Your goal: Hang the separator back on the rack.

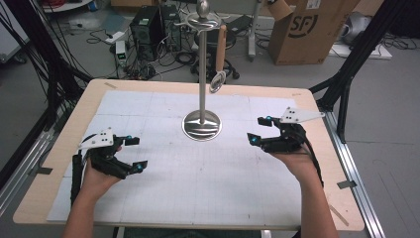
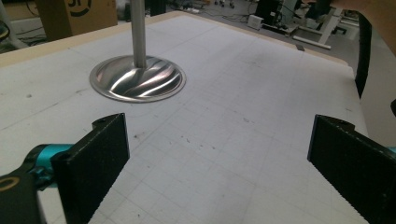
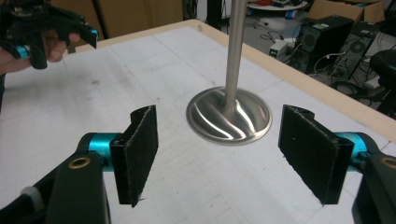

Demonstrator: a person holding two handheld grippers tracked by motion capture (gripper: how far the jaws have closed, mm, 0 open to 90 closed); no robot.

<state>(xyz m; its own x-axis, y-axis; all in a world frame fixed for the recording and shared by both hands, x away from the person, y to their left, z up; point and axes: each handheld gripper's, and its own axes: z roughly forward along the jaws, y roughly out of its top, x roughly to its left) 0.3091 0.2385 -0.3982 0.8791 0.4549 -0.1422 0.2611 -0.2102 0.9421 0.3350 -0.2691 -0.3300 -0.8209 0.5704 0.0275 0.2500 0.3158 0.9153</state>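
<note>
- Your table (image 1: 59, 163) carries a white gridded mat (image 1: 198, 173), and nothing lies loose on it.
- The stand (image 1: 202, 74) rises at the middle of the table, closer to the far edge, with its round steel base (image 1: 201, 125) flat on the mat.
- One utensil (image 1: 219, 59) with a wooden handle hangs from a hook at the stand's top, on the right of the pole, well clear of the base. It looks like a spoon or small strainer; its head is too small for you to tell.
- Your right gripper (image 1: 261, 130) hovers near the table's right edge, just right of the base, jaws spread and nothing between them. In the right gripper view (image 3: 219, 154) the base (image 3: 229, 115) sits between and beyond the pads, apart from both.
- Your left gripper (image 1: 134, 153) rests low by the left edge, jaws spread wide and empty (image 2: 215, 172), pointing at the base (image 2: 137, 79).
- By my judgement the hanging looks done: the utensil is on its hook and both your grippers are free. If more is to follow, you have not yet gripped anything.
</note>
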